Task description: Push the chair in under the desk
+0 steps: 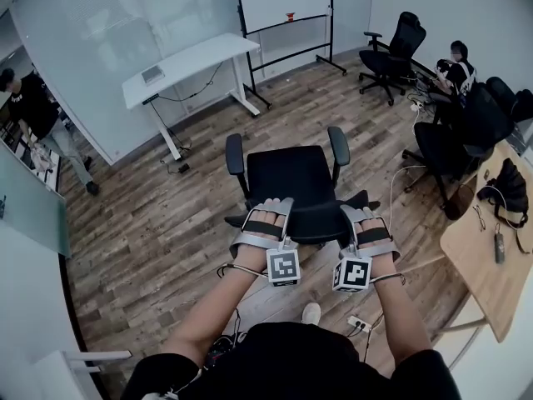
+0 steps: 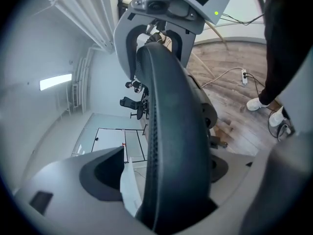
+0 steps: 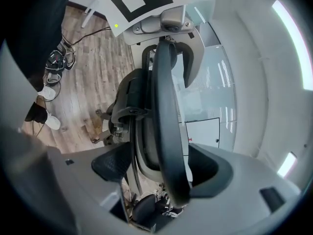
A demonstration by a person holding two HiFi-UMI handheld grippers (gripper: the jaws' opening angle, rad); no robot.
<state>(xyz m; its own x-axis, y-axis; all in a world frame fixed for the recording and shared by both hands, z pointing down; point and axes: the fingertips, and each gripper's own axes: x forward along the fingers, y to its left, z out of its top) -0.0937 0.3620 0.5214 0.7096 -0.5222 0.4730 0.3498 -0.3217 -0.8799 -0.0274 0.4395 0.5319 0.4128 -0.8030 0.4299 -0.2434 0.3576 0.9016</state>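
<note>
Holding the chair [image 1: 291, 182] by its backrest rim: left gripper [image 1: 268, 209] and right gripper [image 1: 358, 215] each closed around it. The chair stands mid-floor, well apart from the white bench [image 1: 191, 61] beyond. Push evenly with both grippers, steering straight — uneven pressure would likely swivel the seat.

Head camera steeply down — all share chair [image 1: 293, 183].

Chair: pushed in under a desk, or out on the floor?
Out. The chair stands on open floor, well apart from the white desk; left gripper and right gripper straddle its backrest.
</note>
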